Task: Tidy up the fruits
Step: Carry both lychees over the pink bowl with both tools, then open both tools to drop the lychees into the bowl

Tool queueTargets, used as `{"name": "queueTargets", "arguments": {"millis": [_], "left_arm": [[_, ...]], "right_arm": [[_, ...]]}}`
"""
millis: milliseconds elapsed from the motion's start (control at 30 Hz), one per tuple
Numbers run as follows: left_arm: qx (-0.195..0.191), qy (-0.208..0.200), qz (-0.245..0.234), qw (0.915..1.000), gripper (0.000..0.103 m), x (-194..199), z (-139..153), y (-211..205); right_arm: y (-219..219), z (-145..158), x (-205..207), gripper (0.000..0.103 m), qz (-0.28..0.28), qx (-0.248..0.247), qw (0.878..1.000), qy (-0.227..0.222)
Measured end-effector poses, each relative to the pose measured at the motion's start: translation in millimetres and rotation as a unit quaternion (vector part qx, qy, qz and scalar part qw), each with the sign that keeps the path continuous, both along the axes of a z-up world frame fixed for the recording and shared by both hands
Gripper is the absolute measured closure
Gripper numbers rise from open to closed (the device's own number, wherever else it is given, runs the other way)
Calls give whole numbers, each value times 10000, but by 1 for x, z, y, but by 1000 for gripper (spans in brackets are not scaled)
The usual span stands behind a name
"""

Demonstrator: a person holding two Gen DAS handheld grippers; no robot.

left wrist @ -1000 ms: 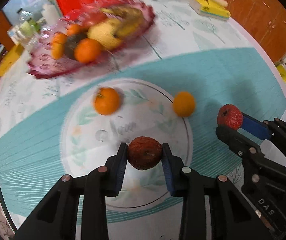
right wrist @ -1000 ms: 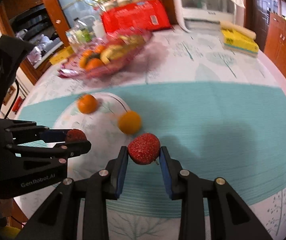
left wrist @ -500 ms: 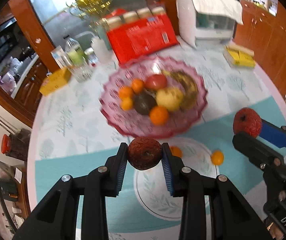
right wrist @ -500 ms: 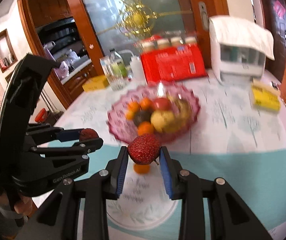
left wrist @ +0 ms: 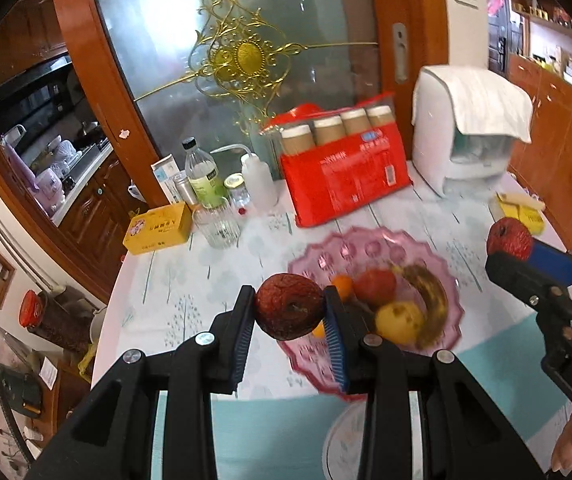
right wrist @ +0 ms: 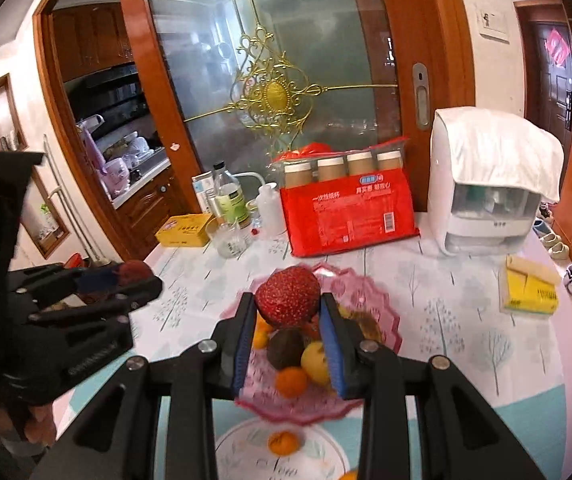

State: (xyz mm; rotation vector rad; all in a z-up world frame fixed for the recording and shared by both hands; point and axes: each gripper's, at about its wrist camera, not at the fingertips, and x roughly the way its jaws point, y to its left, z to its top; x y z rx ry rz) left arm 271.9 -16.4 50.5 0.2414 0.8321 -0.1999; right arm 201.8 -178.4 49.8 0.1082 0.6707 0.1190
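Far left on the table (left wrist: 174,280): yellow box (left wrist: 157,229), then a glass (left wrist: 217,224), bottles behind it (left wrist: 202,178) and a white squeeze bottle (left wrist: 260,180).

Left gripper (left wrist: 289,320): clamped on a dark, wrinkled red apple (left wrist: 289,312), pinched between the blue pads (left wrist: 242,340). Held in the air above the table, at the near-left edge of the pink glass fruit bowl (left wrist: 370,248). From the right wrist cam the same gripper (right wrist: 134,276) sits at far left, dark fruit at its tips.

Bowl contents, left cam: small orange (left wrist: 343,283), red fruit (left wrist: 375,286), brown banana (left wrist: 426,292), yellow fruit (left wrist: 398,320). Bowl image is motion-blurred.

Behind the bowl: red pack of paper cups (left wrist: 346,184); white appliance with a cloth draped over it (left wrist: 470,132) to its right; yellow pad (right wrist: 530,292) further right.

Right gripper (right wrist: 288,312): clamped on a bright red speckled apple (right wrist: 288,296), held in the air over the bowl (right wrist: 378,292), directly above the fruit pile. Left cam shows it at right edge (left wrist: 510,248), fruit gripped at the tips.

Near edge, right cam: an orange (right wrist: 284,442) lies on the round printed mat (right wrist: 242,440), just in front of the bowl.
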Motion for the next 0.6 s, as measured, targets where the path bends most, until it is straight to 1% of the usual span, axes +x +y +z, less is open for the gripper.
{"name": "queueTargets", "arguments": {"millis": [67,200,267,367,467,533,600], "left_arm": [[-15,67,43,10000,71,14,-8,1],[-30,358,70,9993,71,43,-42,3],[-22,570,68,9983,71,57,-65,3],[-81,902,0,9959,71,72,-102,1],[-19,1207,-75,9927,71,82,-139,-6],[18,1374,-146,9904,71,87,-159,-12],[49,1481,-209,9887,71,90,-172,-16]], "right_arm": [[2,-5,16,71,-17,-47,10000,68],[7,-26,45,71,-9,-164,9994,290],[10,-42,60,71,11,-229,9988,440],[12,-74,80,71,-17,-221,9965,808],[14,-108,95,71,-13,-202,9929,1173],[16,-125,103,71,5,-194,9910,1322],[18,-137,108,71,15,-182,9895,1431]]}}
